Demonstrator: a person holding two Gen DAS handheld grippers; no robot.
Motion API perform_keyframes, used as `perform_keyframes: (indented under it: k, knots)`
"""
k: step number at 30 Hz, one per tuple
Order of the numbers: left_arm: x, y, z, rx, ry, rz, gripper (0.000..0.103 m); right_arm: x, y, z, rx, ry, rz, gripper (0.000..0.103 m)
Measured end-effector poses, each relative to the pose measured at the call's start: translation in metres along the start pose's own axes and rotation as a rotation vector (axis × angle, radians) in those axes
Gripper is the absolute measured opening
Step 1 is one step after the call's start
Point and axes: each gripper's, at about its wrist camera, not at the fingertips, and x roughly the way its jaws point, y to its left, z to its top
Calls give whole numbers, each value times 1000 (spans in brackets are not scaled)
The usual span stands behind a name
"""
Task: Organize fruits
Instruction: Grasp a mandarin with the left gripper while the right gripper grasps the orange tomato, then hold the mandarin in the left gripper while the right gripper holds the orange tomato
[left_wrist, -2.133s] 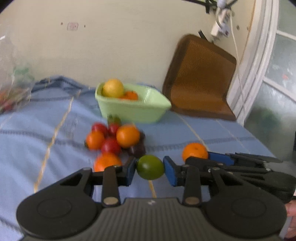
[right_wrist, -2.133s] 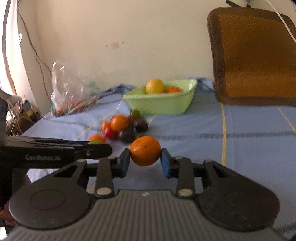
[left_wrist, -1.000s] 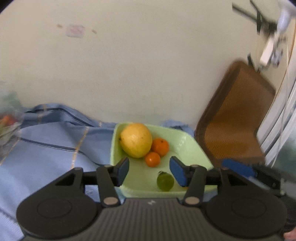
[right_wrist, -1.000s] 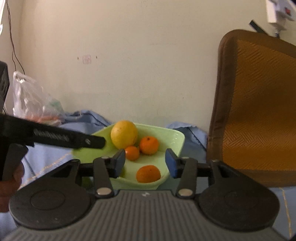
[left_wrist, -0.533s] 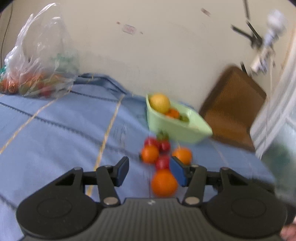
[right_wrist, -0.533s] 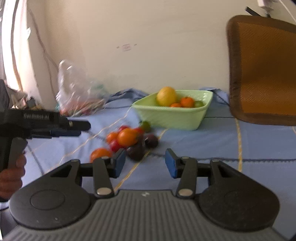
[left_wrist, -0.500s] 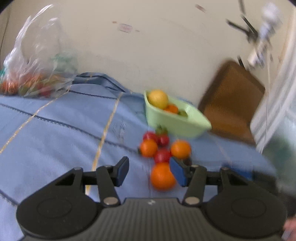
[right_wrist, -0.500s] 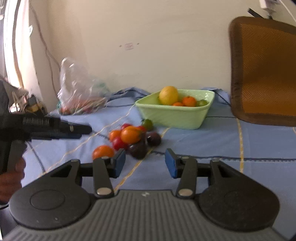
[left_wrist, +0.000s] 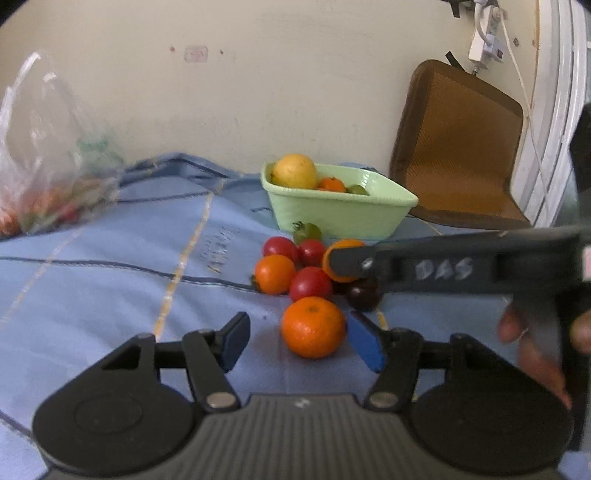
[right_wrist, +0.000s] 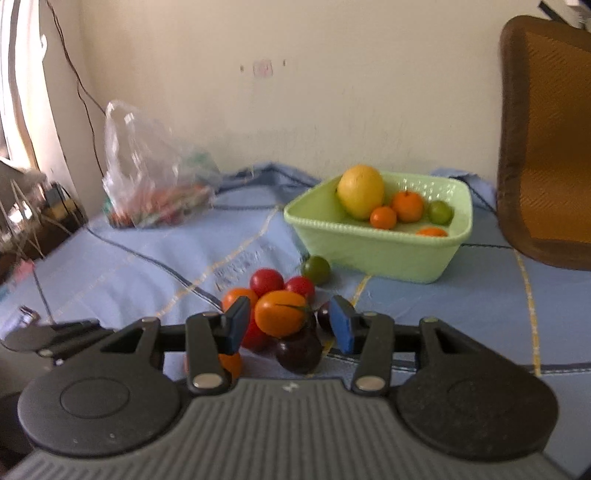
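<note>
A pale green basket holds a yellow citrus, small oranges and a green fruit. A pile of red, orange and dark tomatoes lies on the blue cloth in front of it. My left gripper is open, with an orange mandarin on the cloth between its fingers. My right gripper is open around an orange tomato on top of the pile. The right gripper's side also shows in the left wrist view.
A clear plastic bag of produce lies at the back left by the wall. A brown woven chair back leans at the right. A green tomato sits beside the basket.
Both grippers released their fruit into the basket, pulled back and came down to the pile. The left now frames the mandarin, the right frames the orange tomato.
</note>
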Motion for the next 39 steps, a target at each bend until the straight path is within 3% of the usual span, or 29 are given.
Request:
perform_keyframes:
  k: [1, 2, 5, 10, 15, 19, 31, 39]
  knots:
    - [1, -1, -1, -3, 3, -23, 41, 3, 1, -1, -3, 10, 4, 40]
    - [-1, -2, -2, 1, 0, -40, 39, 2, 1, -1, -1, 4, 7, 40]
    - [-8, -9, -8, 38, -9, -27, 39, -12, 3, -6, -6, -38, -12, 40]
    - [-32, -10, -26, 7, 6, -113, 39, -56, -2, -32, -20, -69, -22, 40]
    - [-57, -20, -44, 10, 4, -189, 39, -94, -13, -69, 62, -50, 14, 40]
    - [-58, -28, -48, 38, 2, -171, 39, -101, -7, -85, 77, -48, 20, 40]
    - [-53, -27, -48, 29, 8, -154, 46, -92, -1, -90, 49, -46, 14, 39]
    - [-54, -31, -49, 51, -4, -156, 39, -93, -2, -91, 52, -50, 18, 37]
